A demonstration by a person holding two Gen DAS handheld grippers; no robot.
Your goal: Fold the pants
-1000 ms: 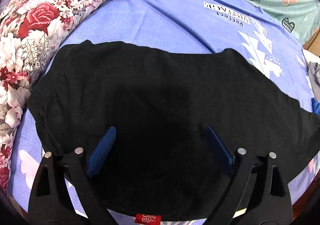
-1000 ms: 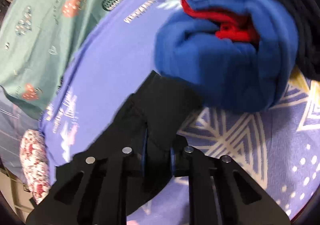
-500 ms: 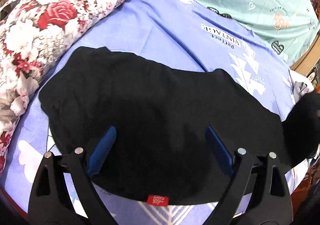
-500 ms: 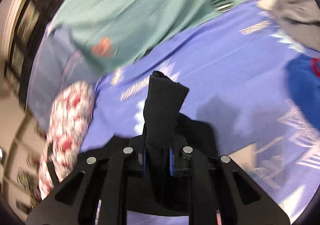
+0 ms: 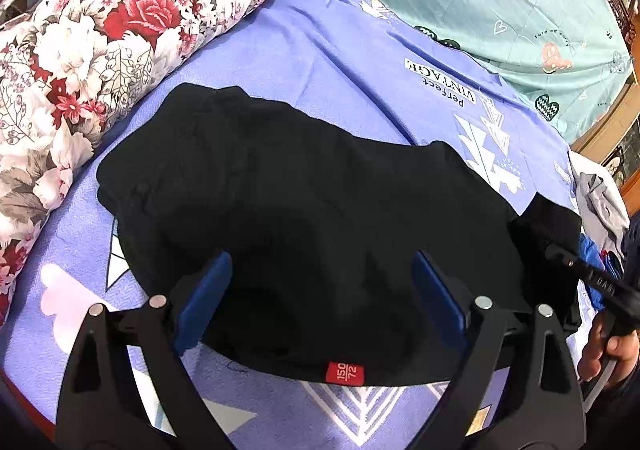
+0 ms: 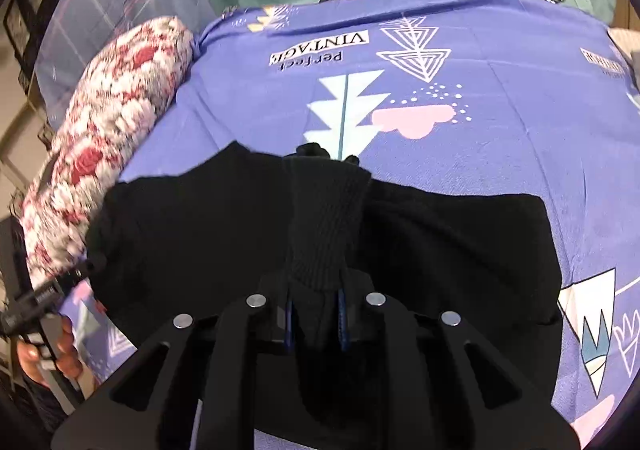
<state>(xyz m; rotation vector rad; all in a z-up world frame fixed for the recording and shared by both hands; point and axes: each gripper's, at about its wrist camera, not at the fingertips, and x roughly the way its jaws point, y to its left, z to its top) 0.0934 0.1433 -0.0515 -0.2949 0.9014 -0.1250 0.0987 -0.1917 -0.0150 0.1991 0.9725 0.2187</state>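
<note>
black pants (image 5: 304, 210) and floral quilt (image 5: 120, 22) on bed (image 5: 320, 62).

Blurred in the right wrist view: the floral red-and-white quilt roll (image 6: 108, 122) along its near end. Cut off at the right edge of the left wrist view: the heap of grey and blue clothes (image 5: 600, 218) (mostly out of frame). Hidden between the pads of the right hand-held gripper (image 6: 316, 324): the end of the black knit pants' ribbed cuff (image 6: 326, 218).
</note>
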